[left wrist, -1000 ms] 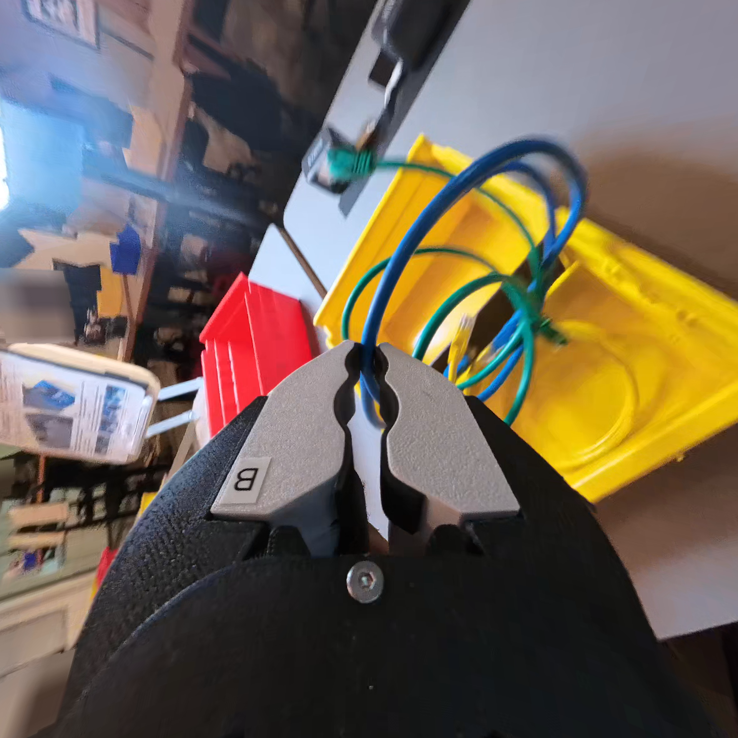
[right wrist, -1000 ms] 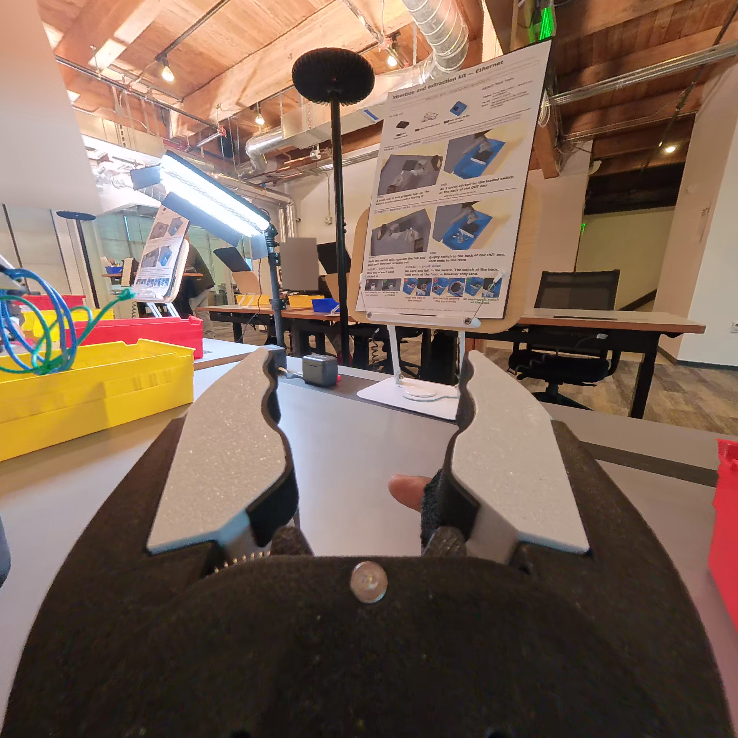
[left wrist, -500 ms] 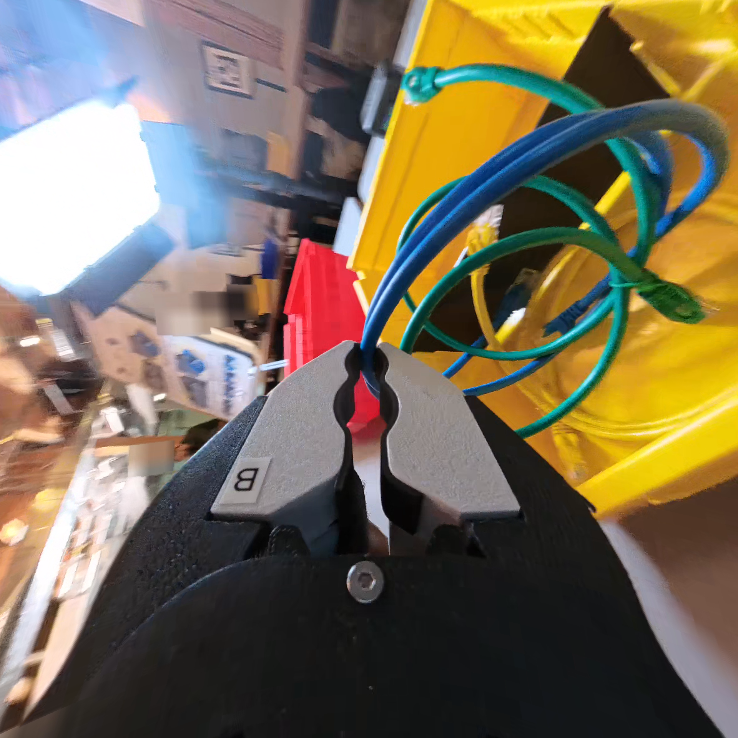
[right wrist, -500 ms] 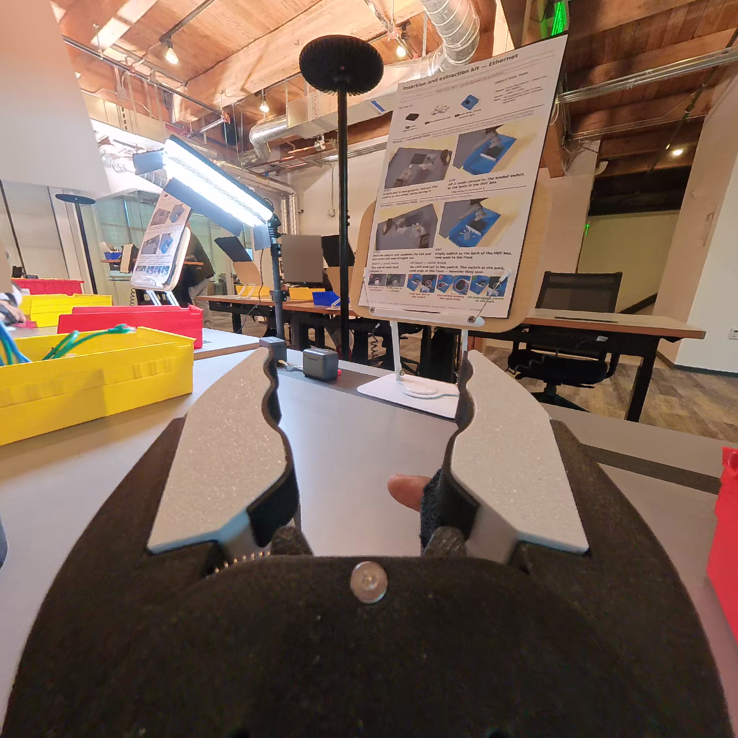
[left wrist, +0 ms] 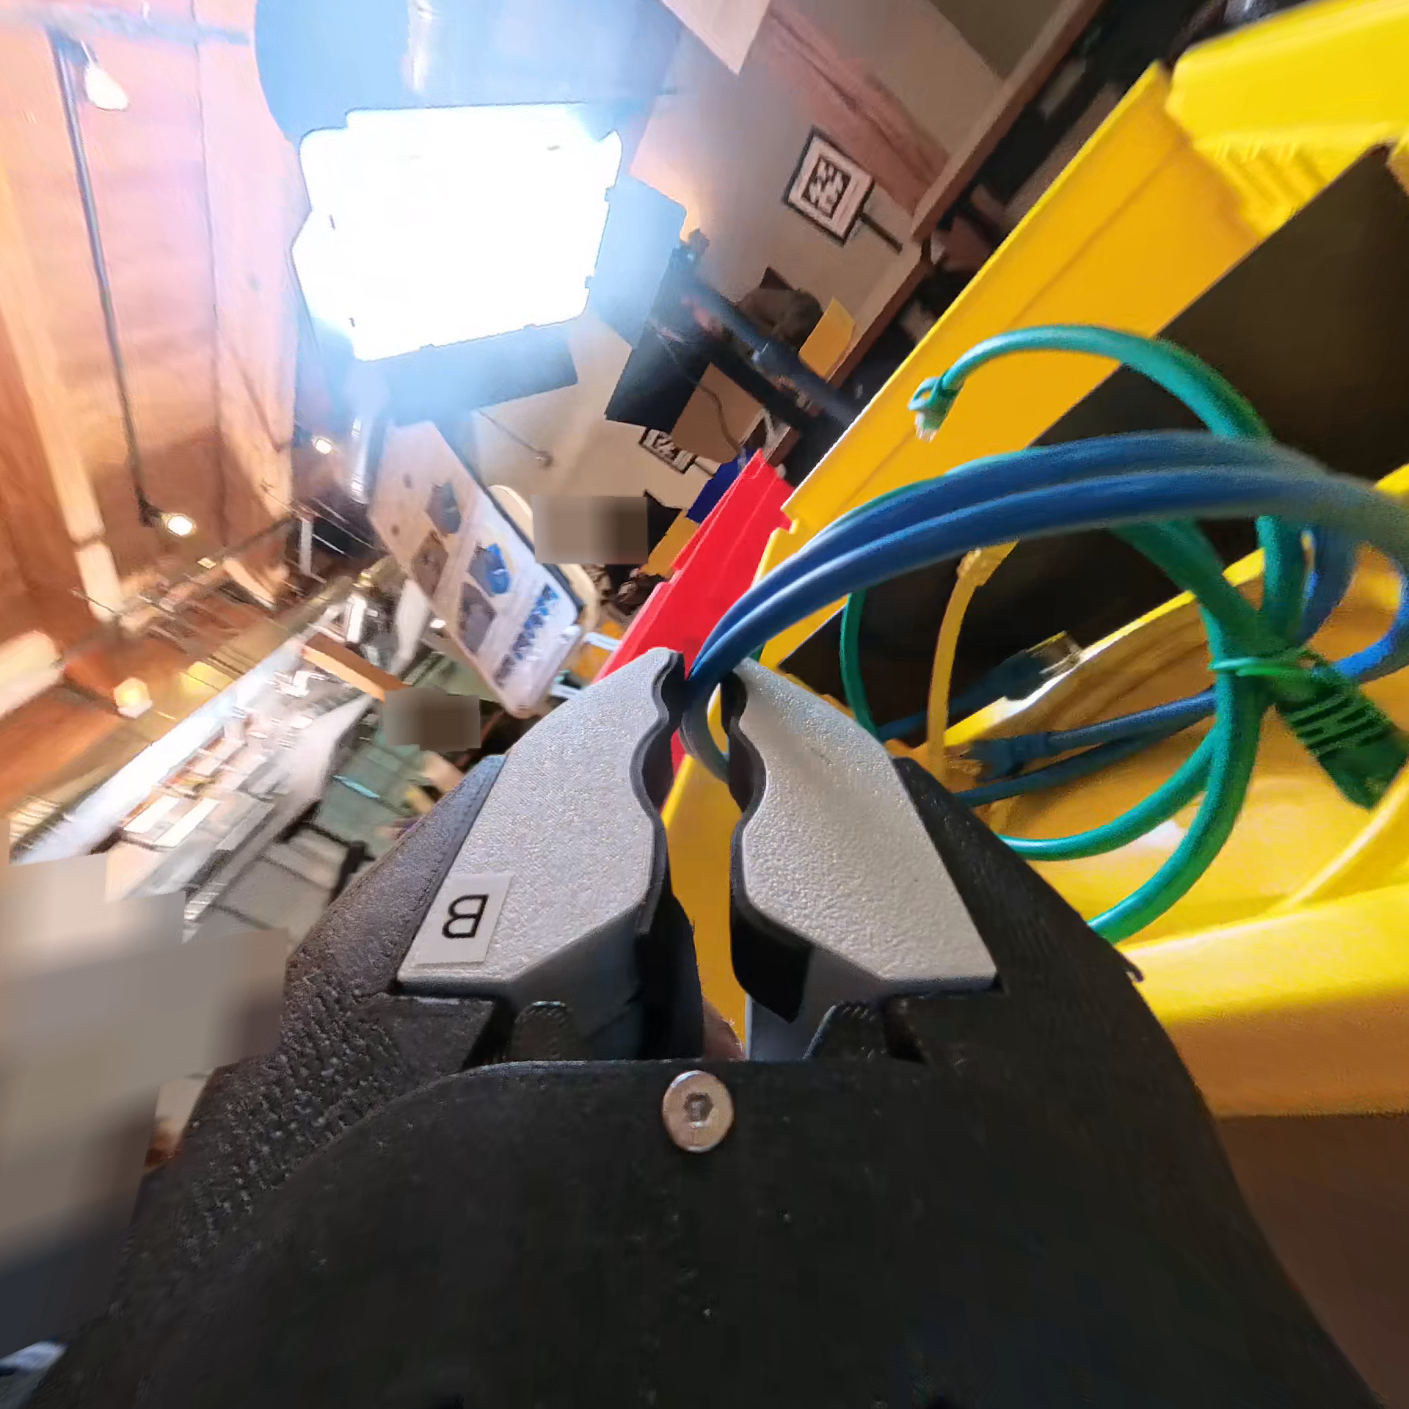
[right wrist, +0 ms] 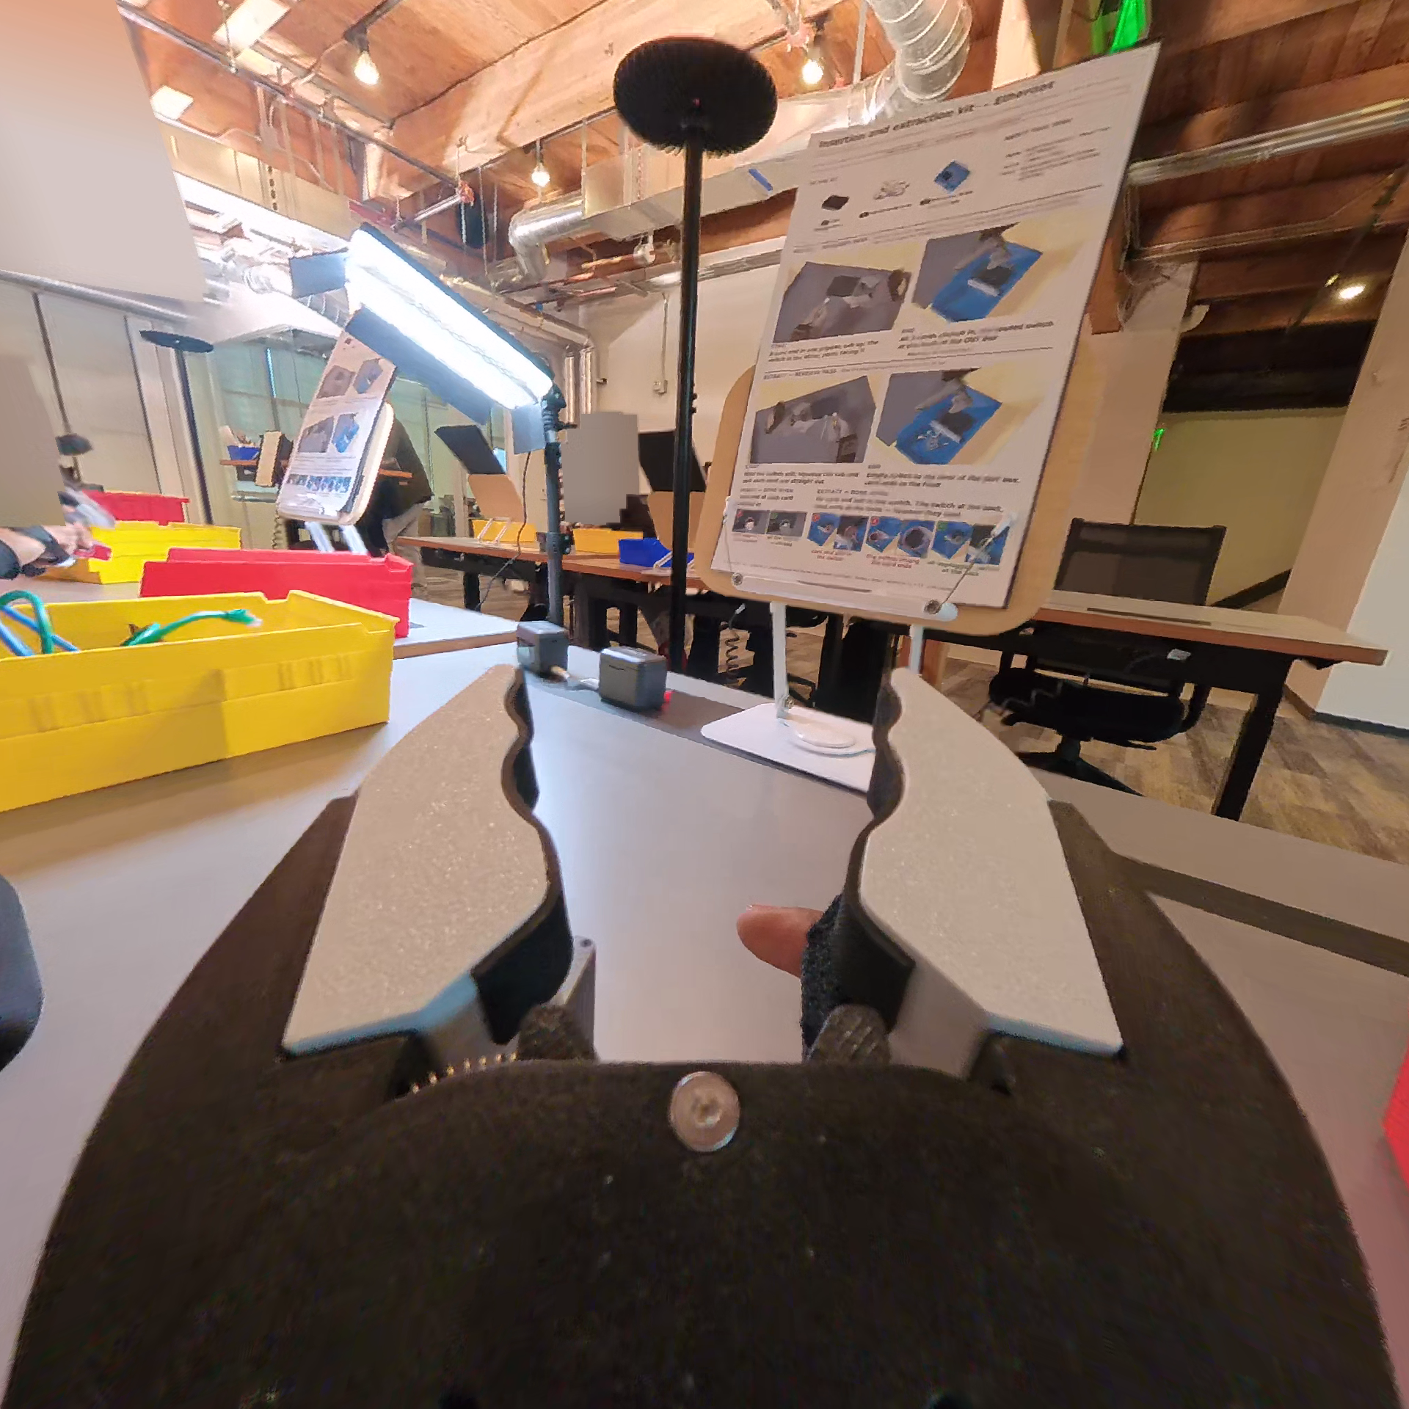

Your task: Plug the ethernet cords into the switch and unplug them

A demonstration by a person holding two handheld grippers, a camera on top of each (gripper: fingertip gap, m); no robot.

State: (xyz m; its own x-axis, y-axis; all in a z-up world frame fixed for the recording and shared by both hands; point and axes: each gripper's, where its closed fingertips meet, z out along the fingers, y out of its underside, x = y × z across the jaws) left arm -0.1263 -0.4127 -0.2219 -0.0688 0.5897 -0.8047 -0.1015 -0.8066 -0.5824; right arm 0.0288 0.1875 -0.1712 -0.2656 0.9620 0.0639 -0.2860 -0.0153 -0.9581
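My left gripper (left wrist: pixel 705 686) is shut on a blue ethernet cord (left wrist: pixel 991 495) pinched at its fingertips. The blue cord loops right over the yellow bin (left wrist: pixel 1258 1029) and is tangled with a green cord (left wrist: pixel 1189 770) whose green plug (left wrist: pixel 1342 724) hangs at the right. A yellow cord (left wrist: pixel 949 633) lies inside the bin. My right gripper (right wrist: pixel 698 686) is open and empty above the grey table (right wrist: pixel 671 839). In the right wrist view the yellow bin (right wrist: pixel 190 694) sits at the left with the green cord (right wrist: pixel 198 621) and blue cord (right wrist: pixel 23 640) in it. I cannot make out a switch.
A red bin (right wrist: pixel 282 572) stands behind the yellow one. An instruction board on a white stand (right wrist: pixel 900 358), a black pole (right wrist: pixel 686 381) and two small grey boxes (right wrist: pixel 631 677) stand at the table's far edge. Something red (right wrist: pixel 1399 1105) shows at the right edge. Left tips to right tips: about 60 centimeters.
My left gripper has carried the cord bundle down from above the yellow bin into it, and its view has swung toward the room. The right gripper has barely moved.
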